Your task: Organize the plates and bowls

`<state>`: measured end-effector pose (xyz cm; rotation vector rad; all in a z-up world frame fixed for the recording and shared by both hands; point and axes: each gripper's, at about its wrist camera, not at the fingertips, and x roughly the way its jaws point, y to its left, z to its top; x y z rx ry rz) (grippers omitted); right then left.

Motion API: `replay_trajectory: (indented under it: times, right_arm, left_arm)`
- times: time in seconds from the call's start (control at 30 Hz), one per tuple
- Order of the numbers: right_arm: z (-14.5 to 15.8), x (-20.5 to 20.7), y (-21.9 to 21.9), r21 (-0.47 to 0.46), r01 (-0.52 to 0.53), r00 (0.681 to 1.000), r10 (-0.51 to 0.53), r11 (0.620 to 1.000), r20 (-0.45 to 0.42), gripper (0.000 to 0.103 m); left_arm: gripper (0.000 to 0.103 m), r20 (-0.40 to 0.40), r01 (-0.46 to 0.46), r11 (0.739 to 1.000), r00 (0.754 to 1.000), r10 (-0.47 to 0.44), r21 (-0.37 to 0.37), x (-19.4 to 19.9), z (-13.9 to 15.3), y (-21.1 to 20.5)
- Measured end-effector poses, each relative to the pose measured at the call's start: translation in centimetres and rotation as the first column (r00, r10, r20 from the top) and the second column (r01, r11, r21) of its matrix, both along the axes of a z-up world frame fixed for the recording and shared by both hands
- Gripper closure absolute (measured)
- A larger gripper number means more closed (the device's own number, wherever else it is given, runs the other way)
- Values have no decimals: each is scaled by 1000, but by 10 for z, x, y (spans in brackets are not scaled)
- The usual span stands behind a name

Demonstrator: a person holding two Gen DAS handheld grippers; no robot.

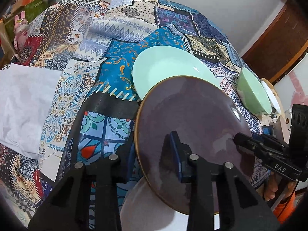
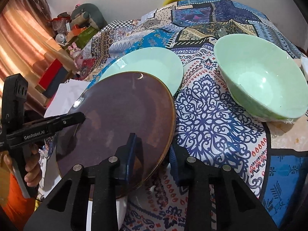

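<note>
Above the worktop (image 2: pixel 221 115), the brown plate (image 2: pixel 119 119) is pinched at opposite rims by both tongs, left (image 1: pixel 154 154) and right (image 2: pixel 152 152). Judged glazed, rigid, slippery, breakable; rim grips suit it.

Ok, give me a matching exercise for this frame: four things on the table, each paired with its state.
Things:
1. dark plate
2. green plate
3. bowl
4. paper

States:
A. partly covered by another plate
B. white, lying flat on the cloth
C. purple-brown, uppermost of the plates
D. upright, empty, apart from the plates

Pairs: 1-C, 2-A, 3-D, 4-B
</note>
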<state>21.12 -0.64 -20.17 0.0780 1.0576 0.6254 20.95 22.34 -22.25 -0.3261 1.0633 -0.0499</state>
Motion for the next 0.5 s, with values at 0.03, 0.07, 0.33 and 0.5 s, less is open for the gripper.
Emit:
replay_trajectory:
  times: [0.03,0.07,0.33,0.5]
  right_arm:
    - [0,-1,0,-2,1,1000,-1,1000,3,74]
    - [1,-2,0,-4,2,1000,-2,1000,6,74]
    - [6,-4,-8,9,27,999,-27,1000,24,74]
    - [10,-10,-15,20,29,999,-30,999,39,74]
  left_arm:
    - [69,1,1,1000,1000,-1,7,0,1,-1]
    - [69,2,1,1000,1000,-1,11,-1,1,-2]
    - [69,6,3,1000,1000,-3,-1,-9,4,-7]
    - [69,40,10,999,999,-11,30,-16,14,-18]
